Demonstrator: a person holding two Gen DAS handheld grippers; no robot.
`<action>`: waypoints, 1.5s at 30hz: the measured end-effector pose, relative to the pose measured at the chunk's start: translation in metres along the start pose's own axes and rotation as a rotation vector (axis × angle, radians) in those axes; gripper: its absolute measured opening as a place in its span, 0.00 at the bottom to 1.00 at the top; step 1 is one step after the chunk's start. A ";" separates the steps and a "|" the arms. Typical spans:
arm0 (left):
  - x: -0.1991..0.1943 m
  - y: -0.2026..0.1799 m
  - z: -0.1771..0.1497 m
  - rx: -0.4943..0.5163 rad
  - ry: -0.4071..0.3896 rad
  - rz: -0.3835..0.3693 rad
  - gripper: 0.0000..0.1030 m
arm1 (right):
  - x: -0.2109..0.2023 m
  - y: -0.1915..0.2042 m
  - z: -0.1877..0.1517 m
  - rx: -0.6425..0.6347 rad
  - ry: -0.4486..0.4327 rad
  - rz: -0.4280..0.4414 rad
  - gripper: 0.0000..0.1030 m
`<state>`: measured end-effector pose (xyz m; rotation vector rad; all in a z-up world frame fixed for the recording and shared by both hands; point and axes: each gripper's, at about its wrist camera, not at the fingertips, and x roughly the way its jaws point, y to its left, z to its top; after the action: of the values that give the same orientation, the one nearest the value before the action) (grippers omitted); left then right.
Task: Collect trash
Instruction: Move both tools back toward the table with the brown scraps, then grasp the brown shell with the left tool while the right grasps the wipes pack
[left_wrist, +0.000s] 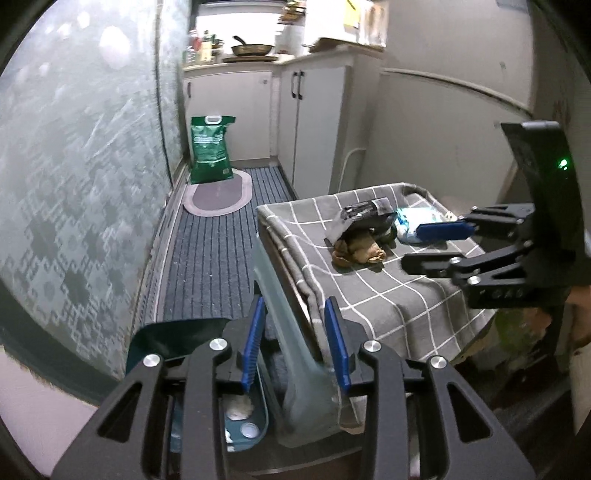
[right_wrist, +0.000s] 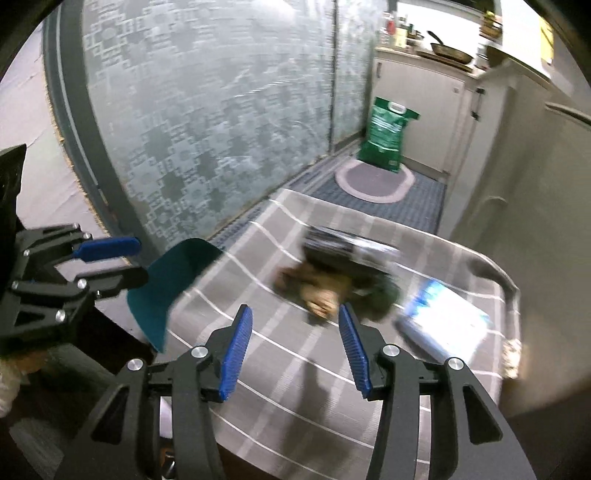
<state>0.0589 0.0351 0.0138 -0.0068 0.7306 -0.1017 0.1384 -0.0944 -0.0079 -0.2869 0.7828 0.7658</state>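
So the right gripper (right_wrist: 295, 350) is spread wide, hovering just short of the crumpled brown trash (right_wrist: 317, 295) mid-frame on the checked cloth (right_wrist: 295, 406). I'd come down straddling the wad, then squeeze. Left gripper (left_wrist: 295, 339) looks spread too, around a pale translucent handle (left_wrist: 291, 332). Motion blur hides what the dark packet (right_wrist: 347, 247) behind is, and the bin (left_wrist: 243, 421) is cut off at lower centre.

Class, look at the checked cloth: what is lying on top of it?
On the checked cloth lie crumpled brown paper, a dark wrapper partly over it, and a white-and-blue packet. Whatever the wrapper covers is hidden.
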 end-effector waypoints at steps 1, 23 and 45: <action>0.003 -0.002 0.003 0.010 0.006 -0.007 0.35 | -0.001 -0.005 -0.003 0.006 0.001 -0.005 0.48; 0.090 -0.042 0.024 0.266 0.118 -0.033 0.42 | -0.007 -0.061 -0.034 0.007 0.022 -0.045 0.58; 0.097 -0.040 0.030 0.162 0.116 -0.119 0.22 | 0.010 -0.094 -0.029 -0.123 0.045 -0.094 0.74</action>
<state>0.1470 -0.0143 -0.0266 0.1111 0.8364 -0.2761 0.1948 -0.1697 -0.0383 -0.4496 0.7606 0.7219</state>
